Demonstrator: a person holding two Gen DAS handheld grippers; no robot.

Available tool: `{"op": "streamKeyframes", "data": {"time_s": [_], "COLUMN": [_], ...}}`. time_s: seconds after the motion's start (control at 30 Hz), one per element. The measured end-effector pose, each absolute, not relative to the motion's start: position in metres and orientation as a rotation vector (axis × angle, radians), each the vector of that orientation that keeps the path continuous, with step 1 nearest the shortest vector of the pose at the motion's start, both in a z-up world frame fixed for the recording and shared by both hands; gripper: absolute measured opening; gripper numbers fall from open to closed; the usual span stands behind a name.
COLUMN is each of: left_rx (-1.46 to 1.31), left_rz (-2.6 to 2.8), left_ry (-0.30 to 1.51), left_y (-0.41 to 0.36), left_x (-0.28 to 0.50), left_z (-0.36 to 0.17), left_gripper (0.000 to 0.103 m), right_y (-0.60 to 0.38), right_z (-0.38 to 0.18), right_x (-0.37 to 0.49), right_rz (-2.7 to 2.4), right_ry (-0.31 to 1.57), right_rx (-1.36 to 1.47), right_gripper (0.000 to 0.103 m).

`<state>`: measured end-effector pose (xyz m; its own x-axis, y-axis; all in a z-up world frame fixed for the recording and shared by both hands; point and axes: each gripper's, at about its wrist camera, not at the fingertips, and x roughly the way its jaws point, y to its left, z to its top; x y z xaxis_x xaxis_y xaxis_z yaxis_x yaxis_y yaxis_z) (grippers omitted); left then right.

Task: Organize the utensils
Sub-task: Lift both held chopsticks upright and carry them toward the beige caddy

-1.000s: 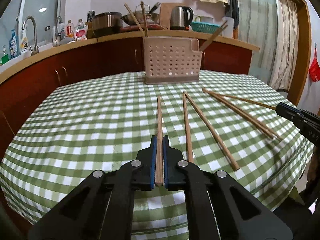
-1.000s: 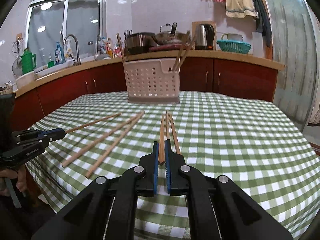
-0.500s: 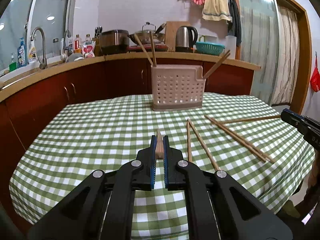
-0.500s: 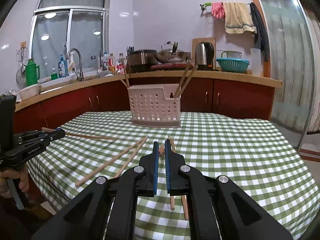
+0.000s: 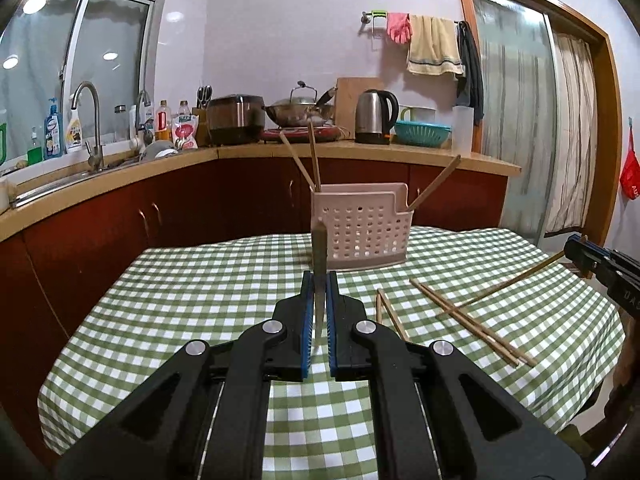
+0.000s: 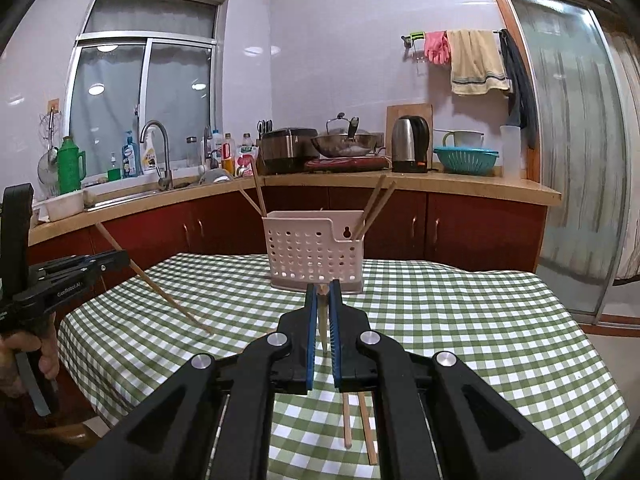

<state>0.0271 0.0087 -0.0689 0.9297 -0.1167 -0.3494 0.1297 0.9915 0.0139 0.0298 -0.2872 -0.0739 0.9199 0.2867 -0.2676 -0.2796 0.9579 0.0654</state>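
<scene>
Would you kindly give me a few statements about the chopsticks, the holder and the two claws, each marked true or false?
1. The left claw is shut on a chopstick. True.
2. The right claw is open and holds nothing. False: it too is shut on a chopstick.
3. The white perforated holder lies tipped on its side. False: it stands upright on the checked tablecloth.
4. Chopsticks already stand in the holder, leaning out at both ends. True.
5. No loose chopsticks are left on the table. False: several loose chopsticks lie on the cloth in the left wrist view.
</scene>
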Motion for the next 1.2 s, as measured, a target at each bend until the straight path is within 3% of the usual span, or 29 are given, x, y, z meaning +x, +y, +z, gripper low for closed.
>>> {"op": "streamKeyframes", "data": {"time_s": [0.77, 1.2], "left_rx": [-0.009, -0.032], "left_rz": [-0.139, -0.209], "left_ry": [0.331, 0.243], "left_y": [0.016, 0.007], "left_x": [0.067, 0.095], "left_z": [-0.043, 0.003], "left_gripper": [0.006, 0.006], "right_y": [-0.273, -0.276], "right_z": [-0.045, -0.010], "right_x": [0.082, 0.104], "right_rz": [0.291, 0.306], "right_ry": [0.248, 0.202], "right_rx": [0.044, 0.063], "right_gripper": [0.007, 0.007]}}
